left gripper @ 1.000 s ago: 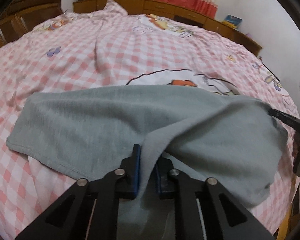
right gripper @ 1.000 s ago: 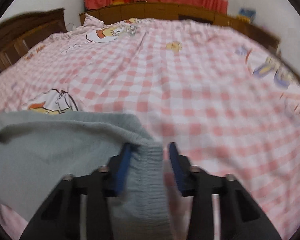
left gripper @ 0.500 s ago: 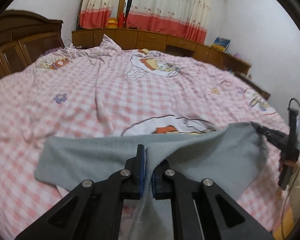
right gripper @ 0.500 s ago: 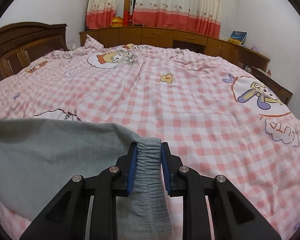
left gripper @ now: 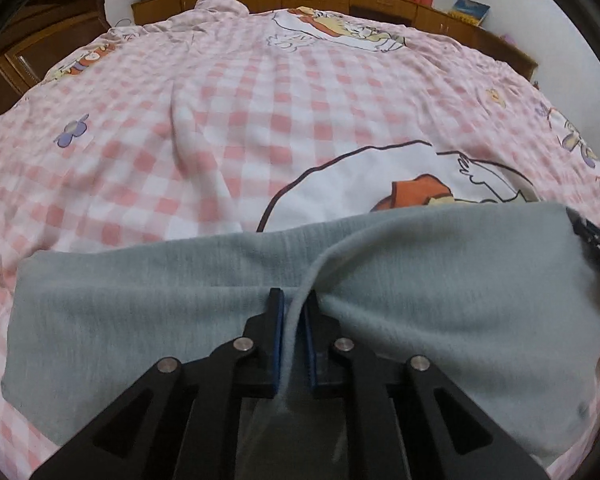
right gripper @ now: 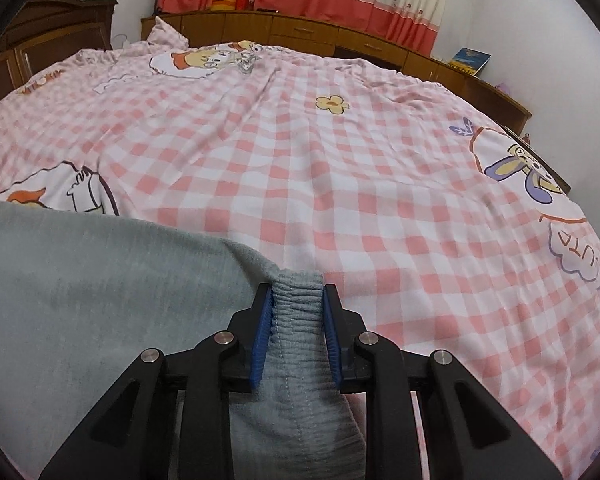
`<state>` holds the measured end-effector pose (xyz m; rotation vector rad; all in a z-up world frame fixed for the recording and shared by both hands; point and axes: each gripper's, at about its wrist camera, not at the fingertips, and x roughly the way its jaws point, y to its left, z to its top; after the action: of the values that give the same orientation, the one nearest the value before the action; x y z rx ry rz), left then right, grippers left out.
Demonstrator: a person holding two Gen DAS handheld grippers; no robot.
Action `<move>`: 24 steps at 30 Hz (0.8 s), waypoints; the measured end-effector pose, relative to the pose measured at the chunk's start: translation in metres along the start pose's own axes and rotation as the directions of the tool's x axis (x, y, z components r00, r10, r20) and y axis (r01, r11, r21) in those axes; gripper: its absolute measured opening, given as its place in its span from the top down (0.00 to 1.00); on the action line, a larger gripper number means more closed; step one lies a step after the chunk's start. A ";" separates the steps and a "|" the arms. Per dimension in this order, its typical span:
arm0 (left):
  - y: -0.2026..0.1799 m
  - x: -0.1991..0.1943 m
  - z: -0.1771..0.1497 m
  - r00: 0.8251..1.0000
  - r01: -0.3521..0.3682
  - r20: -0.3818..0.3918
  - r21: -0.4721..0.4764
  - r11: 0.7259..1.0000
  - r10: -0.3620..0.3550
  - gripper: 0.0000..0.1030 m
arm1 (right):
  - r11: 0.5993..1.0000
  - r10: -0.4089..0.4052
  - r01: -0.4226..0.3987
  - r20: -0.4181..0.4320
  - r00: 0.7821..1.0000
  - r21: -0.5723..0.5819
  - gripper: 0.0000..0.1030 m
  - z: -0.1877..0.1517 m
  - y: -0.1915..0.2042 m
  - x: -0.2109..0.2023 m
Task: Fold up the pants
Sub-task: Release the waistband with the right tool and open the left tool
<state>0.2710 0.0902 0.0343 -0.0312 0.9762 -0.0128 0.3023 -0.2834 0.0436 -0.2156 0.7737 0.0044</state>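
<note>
Pants (left gripper: 440,300) pinched in both claws

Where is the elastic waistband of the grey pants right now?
In the right wrist view, the waistband sits bunched at bottom centre, pinched between the blue pads of the right hand-held gripper, just above the pink checked bedsheet.

Grey pants (left gripper: 440,312) have dropped back onto the checked bedspread (left gripper: 260,112).
</note>
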 end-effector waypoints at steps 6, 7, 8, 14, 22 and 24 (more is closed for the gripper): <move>0.015 -0.032 -0.011 0.999 -0.016 0.034 -0.016 1.000 0.016 0.34 | 1.000 -0.017 0.017 0.008 1.000 0.003 0.68 0.002 0.006 -0.021; 0.015 -0.038 -0.013 0.999 0.001 0.040 -0.018 1.000 0.000 0.33 | 1.000 -0.015 0.015 0.018 1.000 0.002 0.64 0.003 0.007 -0.025; 0.019 -0.049 -0.019 0.998 0.031 0.047 -0.023 0.999 -0.030 0.31 | 1.000 -0.012 0.013 0.034 0.999 -0.001 0.60 0.003 0.009 -0.034; 0.031 -0.083 -0.043 0.998 0.016 0.056 0.020 1.000 -0.017 0.25 | 1.000 0.002 -0.003 0.071 0.997 0.017 0.58 0.006 0.027 -0.079; 0.052 -0.127 -0.078 0.997 0.056 0.058 -0.013 0.998 -0.055 0.25 | 0.986 0.167 -0.167 0.082 0.983 -0.007 0.58 -0.006 0.087 -0.125; 0.054 -0.134 -0.087 0.996 0.070 0.057 -0.020 0.997 -0.068 0.25 | 0.980 0.200 -0.200 0.074 0.977 -0.016 0.58 -0.012 0.104 -0.133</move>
<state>0.1235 0.1457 0.0949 -0.0848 0.9189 -0.0644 0.1897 -0.1744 0.1077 -0.1437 0.7175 0.2054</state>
